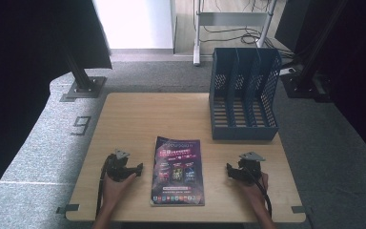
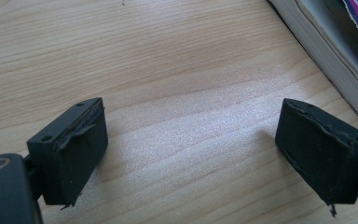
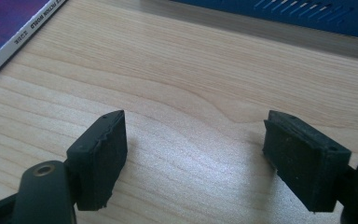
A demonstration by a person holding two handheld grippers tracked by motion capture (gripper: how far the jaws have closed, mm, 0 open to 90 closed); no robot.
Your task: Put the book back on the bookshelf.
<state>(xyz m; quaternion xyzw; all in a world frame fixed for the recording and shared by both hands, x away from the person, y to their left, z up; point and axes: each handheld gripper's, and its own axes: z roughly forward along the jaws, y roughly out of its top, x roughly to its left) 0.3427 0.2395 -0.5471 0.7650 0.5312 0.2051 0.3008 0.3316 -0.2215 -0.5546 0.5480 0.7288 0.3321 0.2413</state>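
One bench (image 1: 124, 114), wooden, is standing in the middle of the grey floor. One magazine (image 1: 178, 170) is lying flat on it, purple cover up. One blue file rack (image 1: 244, 95) is sitting at the far right corner, and it is showing three slots. Two grippers are resting on the bench top: the left gripper (image 1: 138, 168) on one side of the magazine, the right gripper (image 1: 229, 170) on the other. Two hands are holding them, one hand to each. Each gripper is showing two black jaws.
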